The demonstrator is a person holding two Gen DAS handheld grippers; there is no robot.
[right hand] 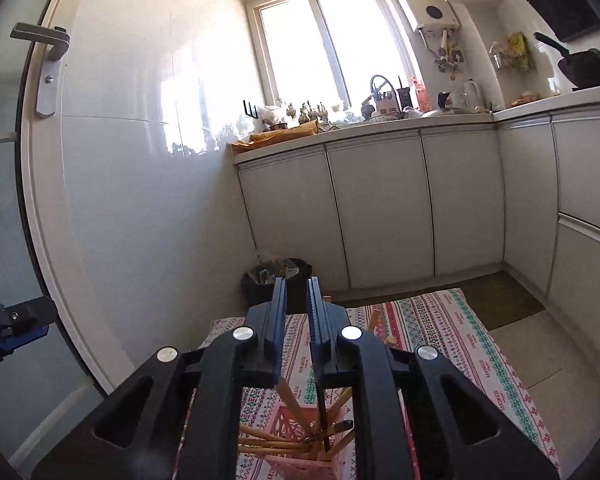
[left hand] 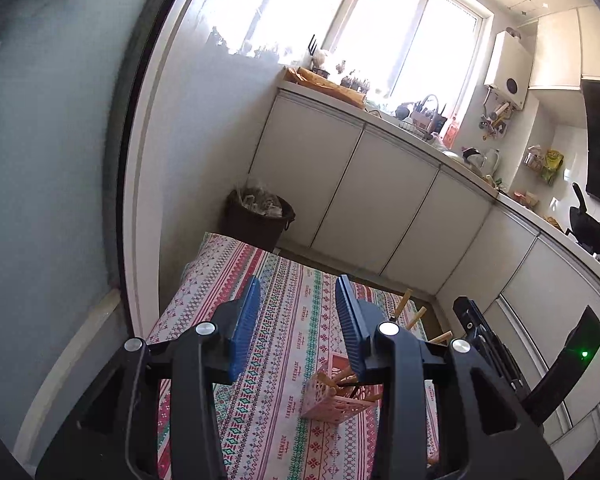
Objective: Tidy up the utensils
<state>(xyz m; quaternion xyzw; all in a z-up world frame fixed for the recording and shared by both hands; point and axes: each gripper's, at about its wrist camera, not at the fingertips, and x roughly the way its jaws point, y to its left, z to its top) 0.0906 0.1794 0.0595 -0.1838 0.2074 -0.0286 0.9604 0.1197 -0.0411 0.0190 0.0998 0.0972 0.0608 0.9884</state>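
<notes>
Holding wooden utensils (right hand: 276,446), pink latticed basket (left hand: 332,402)

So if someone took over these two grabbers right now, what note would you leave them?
Left gripper: open, empty, above the patterned tablecloth.
Right gripper: jaws almost closed, directly over the pink basket. A dark stick stands in the basket under it; I cannot tell whether it is gripped.
Done: several wooden sticks are already in the basket.
Left: make sure the dark stick is released, then check the cloth for strays. None show, but the grippers hide part of it.
</notes>
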